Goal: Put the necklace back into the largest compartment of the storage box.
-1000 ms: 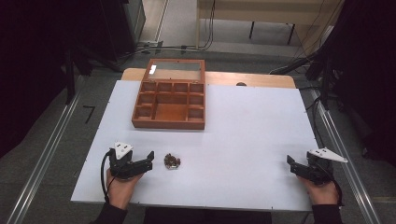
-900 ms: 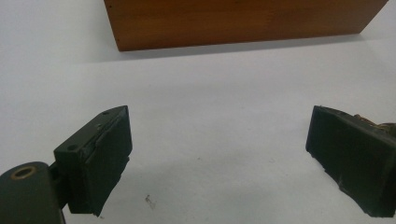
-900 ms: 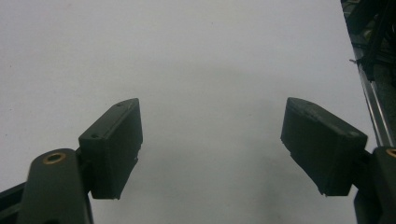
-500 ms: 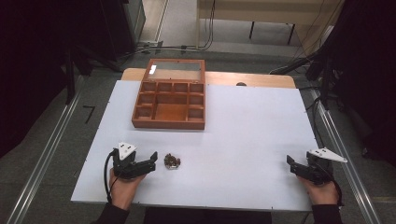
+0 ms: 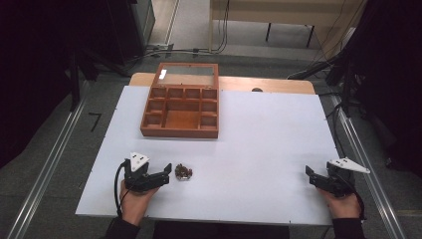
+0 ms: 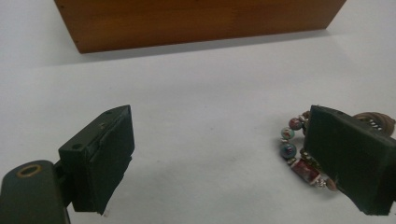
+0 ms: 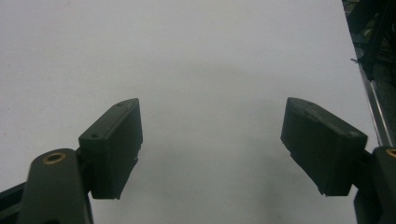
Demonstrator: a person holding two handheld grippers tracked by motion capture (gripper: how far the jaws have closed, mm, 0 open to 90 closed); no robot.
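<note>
Hovering beside the beaded bracelet

I have the left gripper low over the white table, its 2 jaws spread wide with nothing between them. Its tips sit just left of the beaded bracelet, near it but, as far as I can tell from the high view, not touching. In the left gripper view the bracelet lies partly behind the right-hand jaw: I can see round bluish and reddish beads, a longer red bead and small metal links, all resting flat on the table.

Taking the bracelet as my landmark, the wooden box stands well beyond it, toward the far edge, lid raised and its compartments open to view. Its near wall fills the top of the left gripper view.

My right gripper rests well to the right of the bracelet, close to the table's right edge, jaws likewise released, with bare table in front of them.
</note>
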